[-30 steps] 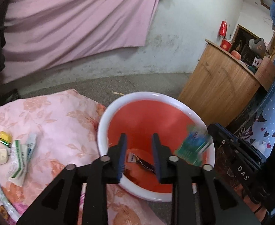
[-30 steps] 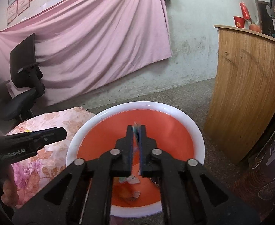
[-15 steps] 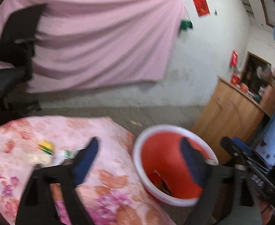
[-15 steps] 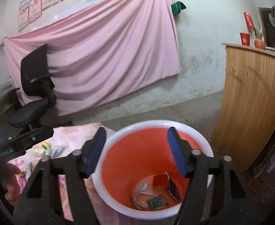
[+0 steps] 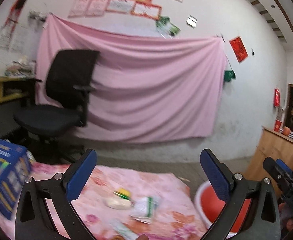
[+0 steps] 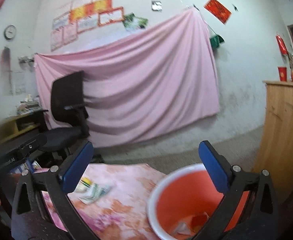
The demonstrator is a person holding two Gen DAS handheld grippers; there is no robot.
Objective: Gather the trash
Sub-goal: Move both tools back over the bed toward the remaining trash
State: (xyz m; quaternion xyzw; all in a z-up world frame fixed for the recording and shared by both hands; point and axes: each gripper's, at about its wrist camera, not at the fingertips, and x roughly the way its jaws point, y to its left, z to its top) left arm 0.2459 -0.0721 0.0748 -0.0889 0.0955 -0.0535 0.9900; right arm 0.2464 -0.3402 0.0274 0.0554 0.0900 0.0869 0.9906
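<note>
Holding both grippers released and empty, jaws just opened: your left gripper (image 5: 148,172) is facing floral pink cloth (image 5: 110,182), round orange white-rimmed bucket (image 6: 184,196) at five o'clock under your right gripper (image 6: 145,164).

A black office chair (image 5: 66,100) stands before a pink sheet (image 5: 146,92) hung on the wall, near a wooden counter (image 6: 286,136).
</note>
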